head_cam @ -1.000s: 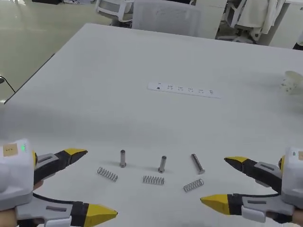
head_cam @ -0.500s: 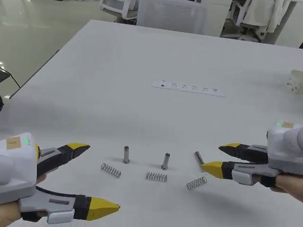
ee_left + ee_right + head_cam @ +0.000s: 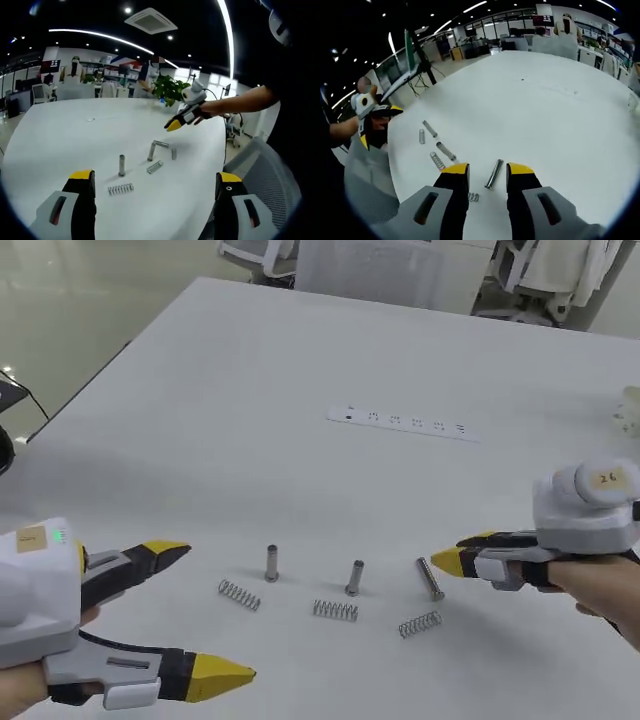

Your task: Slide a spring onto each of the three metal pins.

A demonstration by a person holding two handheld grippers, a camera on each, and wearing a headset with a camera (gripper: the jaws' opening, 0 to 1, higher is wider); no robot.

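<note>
By the rightmost pin (image 3: 430, 578), right tongs (image 3: 458, 550) part-open, left tongs (image 3: 218, 610) wide.

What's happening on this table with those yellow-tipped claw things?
A person holds a gripper in each hand over a white table. The left pin and middle pin stand up; the right pin lies on its side, and the right gripper, jaws slightly apart, points at it from close by. The left spring, middle spring and right spring lie loose, none on a pin yet. The left gripper hangs open.
</note>
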